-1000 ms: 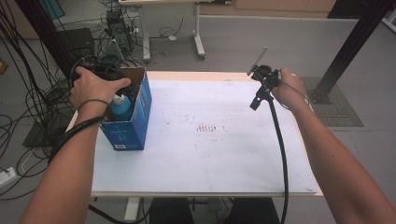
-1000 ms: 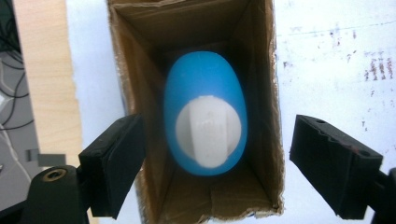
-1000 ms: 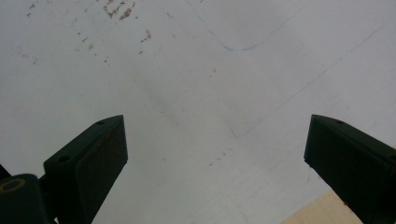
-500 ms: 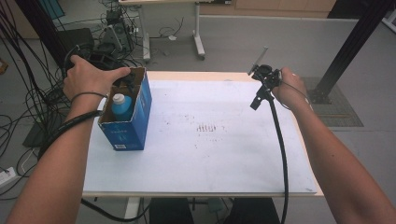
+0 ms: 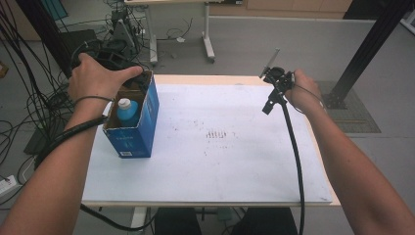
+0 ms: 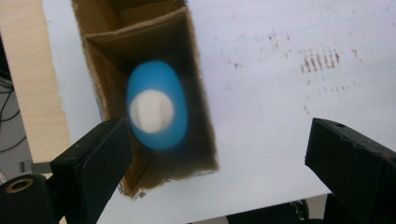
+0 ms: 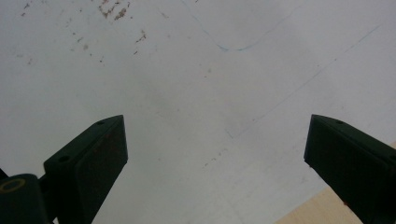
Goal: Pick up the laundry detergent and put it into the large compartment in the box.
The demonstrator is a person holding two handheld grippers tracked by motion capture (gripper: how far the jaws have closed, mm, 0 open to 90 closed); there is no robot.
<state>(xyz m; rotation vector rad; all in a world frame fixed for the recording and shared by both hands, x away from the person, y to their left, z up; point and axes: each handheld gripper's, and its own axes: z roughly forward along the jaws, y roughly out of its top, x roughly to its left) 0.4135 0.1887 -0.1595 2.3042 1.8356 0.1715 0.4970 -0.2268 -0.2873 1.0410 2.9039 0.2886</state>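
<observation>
Inside the open blue box (image 5: 133, 128) at the table's (image 5: 210, 166) left edge stands a blue bottle (image 5: 128, 111) with a white cap. Above it hovers the left gripper (image 6: 217, 158), jaws wide, empty. Far right, the right gripper (image 7: 217, 158) hangs over the bare white sheet, jaws wide too.

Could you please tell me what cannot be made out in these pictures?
- Bottle: blurred in the left gripper view; the box hides its body in the high view.
- Box print: too small in the high view.
- Left gripper: its jaws are hidden by the hand in the high view.
</observation>
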